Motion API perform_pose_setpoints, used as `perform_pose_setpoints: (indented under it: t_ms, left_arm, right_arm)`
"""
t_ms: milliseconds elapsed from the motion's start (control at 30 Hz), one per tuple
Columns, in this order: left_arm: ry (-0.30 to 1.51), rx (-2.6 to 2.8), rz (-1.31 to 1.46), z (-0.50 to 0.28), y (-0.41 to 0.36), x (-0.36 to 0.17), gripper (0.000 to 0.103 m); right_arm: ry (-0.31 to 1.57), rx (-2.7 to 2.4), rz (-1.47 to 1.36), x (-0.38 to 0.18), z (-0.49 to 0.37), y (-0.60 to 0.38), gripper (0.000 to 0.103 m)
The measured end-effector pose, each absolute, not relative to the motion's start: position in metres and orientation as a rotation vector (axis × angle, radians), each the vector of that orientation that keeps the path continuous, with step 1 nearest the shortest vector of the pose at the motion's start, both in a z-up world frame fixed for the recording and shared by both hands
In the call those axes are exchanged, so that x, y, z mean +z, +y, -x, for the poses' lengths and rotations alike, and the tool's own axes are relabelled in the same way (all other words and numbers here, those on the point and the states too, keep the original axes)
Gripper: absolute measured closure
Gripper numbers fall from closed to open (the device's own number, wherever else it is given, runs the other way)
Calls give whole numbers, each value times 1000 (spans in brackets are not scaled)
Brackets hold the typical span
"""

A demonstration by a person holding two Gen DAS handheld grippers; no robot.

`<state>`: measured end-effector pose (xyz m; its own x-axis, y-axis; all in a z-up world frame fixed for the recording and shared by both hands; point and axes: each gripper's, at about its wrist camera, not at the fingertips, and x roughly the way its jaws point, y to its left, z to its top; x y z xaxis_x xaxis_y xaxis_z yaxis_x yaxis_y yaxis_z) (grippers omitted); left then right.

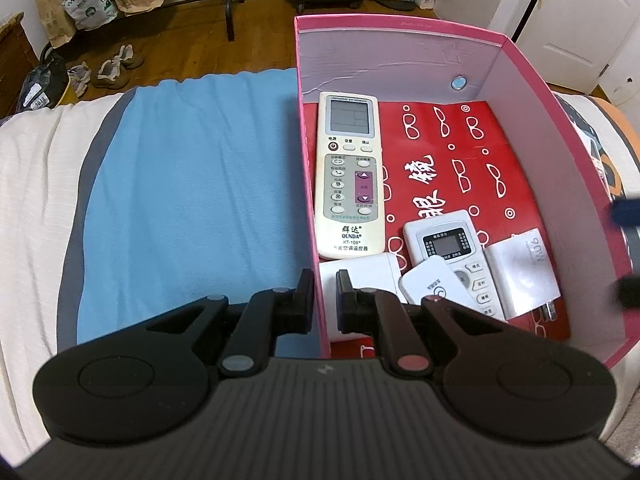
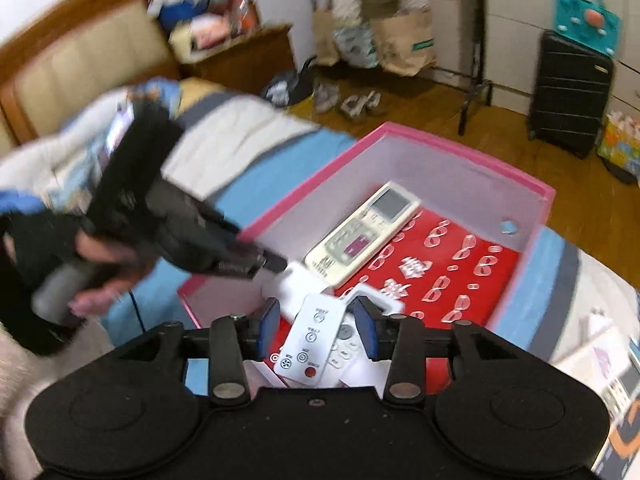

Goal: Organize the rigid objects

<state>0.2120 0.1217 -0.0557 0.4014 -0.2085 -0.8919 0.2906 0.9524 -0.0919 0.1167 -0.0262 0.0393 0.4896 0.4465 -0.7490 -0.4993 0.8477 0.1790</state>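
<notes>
Box [image 1: 528,80] pink, right half of left-wrist frame, holding long remote [image 1: 347,176] and smaller ones | left gripper [image 1: 325,300] clamped on box's left wall | right gripper [image 2: 316,330] released, jaws apart over small white remote [image 2: 310,340], lower centre.

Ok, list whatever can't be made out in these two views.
- Left wrist view: the right gripper is only dark blurs cut off by the right edge.
- Left wrist view: the left gripper hides the near corner of the pink box and much of a white block.
- Right wrist view: blur makes the long remote buttons unreadable and smears the left hand.
</notes>
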Motion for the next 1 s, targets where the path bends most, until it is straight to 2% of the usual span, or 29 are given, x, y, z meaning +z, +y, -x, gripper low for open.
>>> perform_pose_setpoints:
  t_ms: [233,400,467,567,700,1000]
  left_arm:
    - [1120,-308,-84,-212,119,-55,95]
    - [1123,-300,-89,-212,118,-56,95]
    - [1124,-299,-88,-213,118,-56,95]
    - [1129,-296,-91,-213,117,-56,95]
    - [1127,-296,-104,-212,115,-56,95]
    - [1132,-295,-105,-214,113,-58,95]
  right_arm:
    - [866,423,-28,68,-108,-93,47]
    - [891,297,-116,66,-115,-138,45]
    - [911,263,-166,60,-119,-153,40]
    - [930,267,-280,44,-130,-173,33]
    - [937,208,-449,7,-150,-197,32]
    - [990,29,-508,-69,-186,-220,32]
